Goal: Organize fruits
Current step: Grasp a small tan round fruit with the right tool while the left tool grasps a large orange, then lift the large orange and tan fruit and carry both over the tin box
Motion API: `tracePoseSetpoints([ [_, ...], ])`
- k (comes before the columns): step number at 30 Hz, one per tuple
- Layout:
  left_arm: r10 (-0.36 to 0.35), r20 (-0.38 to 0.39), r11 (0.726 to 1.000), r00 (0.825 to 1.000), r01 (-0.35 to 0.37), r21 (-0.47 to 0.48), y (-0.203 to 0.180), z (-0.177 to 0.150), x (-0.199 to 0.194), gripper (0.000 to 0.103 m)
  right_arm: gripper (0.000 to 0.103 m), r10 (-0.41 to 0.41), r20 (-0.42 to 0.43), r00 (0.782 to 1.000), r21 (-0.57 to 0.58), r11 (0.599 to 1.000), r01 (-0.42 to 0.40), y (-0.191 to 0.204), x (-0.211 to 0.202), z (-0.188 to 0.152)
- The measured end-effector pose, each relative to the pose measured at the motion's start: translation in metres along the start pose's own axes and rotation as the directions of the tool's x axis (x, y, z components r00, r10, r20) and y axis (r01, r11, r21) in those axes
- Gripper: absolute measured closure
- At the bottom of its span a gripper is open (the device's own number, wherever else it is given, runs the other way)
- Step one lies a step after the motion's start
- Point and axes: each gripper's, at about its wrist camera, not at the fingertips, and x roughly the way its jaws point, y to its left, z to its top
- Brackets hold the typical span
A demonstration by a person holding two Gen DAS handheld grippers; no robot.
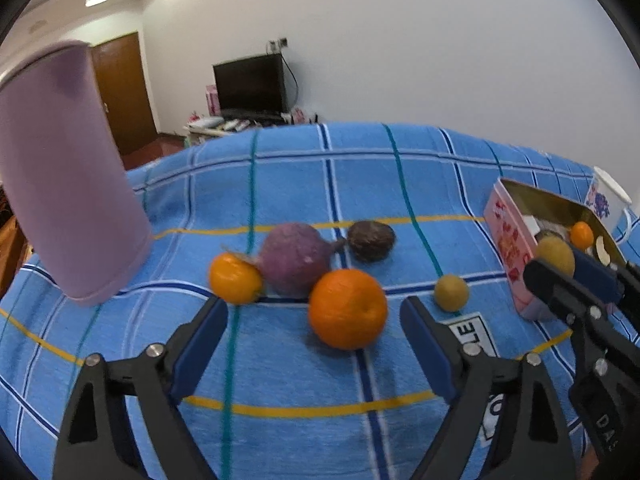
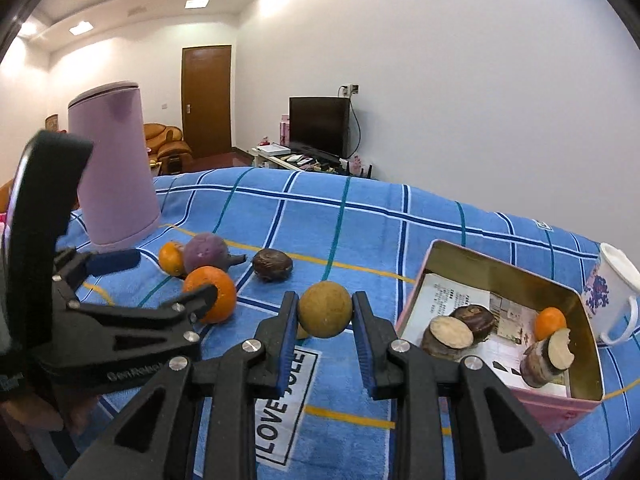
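My left gripper (image 1: 314, 312) is open, its fingers either side of a large orange (image 1: 347, 308) on the blue checked cloth. Behind it lie a small orange (image 1: 234, 283), a purple root (image 1: 294, 258), a dark brown fruit (image 1: 371, 240) and a small yellow-green fruit (image 1: 451, 293). My right gripper (image 2: 325, 312) is shut on a round yellow-brown fruit (image 2: 325, 309), held above the cloth left of the pink tin box (image 2: 460, 256). The box holds a small orange (image 2: 550, 322), a dark fruit (image 2: 476, 316) and cut pieces. The left gripper (image 2: 168, 280) shows in the right wrist view by the large orange (image 2: 216, 292).
A tall lilac container (image 1: 68, 184) stands at the left on the cloth. A white mug (image 2: 612, 292) with blue flowers stands right of the box. A "LOVE" label (image 2: 286, 396) is printed on the cloth near me. A TV and door are behind.
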Motion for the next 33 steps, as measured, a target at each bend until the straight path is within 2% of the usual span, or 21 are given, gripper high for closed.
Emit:
tracePoseSetpoints([
  [4,-0.019,-0.090,1.000,0.996,0.017,-0.023,-0.006,0.001,0.018,0.022,0.074,0.006,0.006,1.000,0.013,1.000,-0.006,-0.003,-0.003,0.000],
  [8,-0.038,-0.172,0.997,0.984,0.027,-0.066,-0.010,0.002,0.038,0.027,0.074,0.015,0.008,1.000,0.017,1.000,-0.015,-0.004,-0.004,0.000],
  [12,-0.011,-0.178,0.999,0.984,0.003,-0.043,-0.020,0.007,0.044,0.028,0.074,0.025,0.000,1.000,0.031,0.999,-0.025,-0.007,-0.003,0.000],
  [18,-0.024,-0.160,0.999,0.987,0.017,-0.043,-0.024,0.010,0.043,0.053,0.074,0.029,-0.002,1.000,0.048,0.998,-0.029,-0.012,-0.001,0.001],
  [22,-0.058,-0.149,0.997,0.987,0.048,-0.065,-0.020,0.011,0.040,0.055,0.074,0.024,0.000,1.000,0.046,0.999,-0.024,-0.011,-0.001,0.000],
  [26,-0.073,-0.111,0.996,0.991,0.066,-0.059,-0.020,0.010,0.029,0.055,0.074,0.008,0.006,1.000,0.035,0.999,-0.008,-0.009,-0.002,0.000],
  [30,-0.041,0.009,0.998,0.999,0.042,-0.050,-0.018,0.006,0.002,0.055,0.074,-0.012,0.029,1.000,0.024,1.000,0.011,-0.008,-0.005,0.000],
  [33,-0.002,0.102,0.999,0.995,0.007,-0.042,-0.019,0.001,-0.016,0.055,0.074,-0.022,0.051,0.998,0.019,1.000,0.021,-0.008,-0.009,0.000],
])
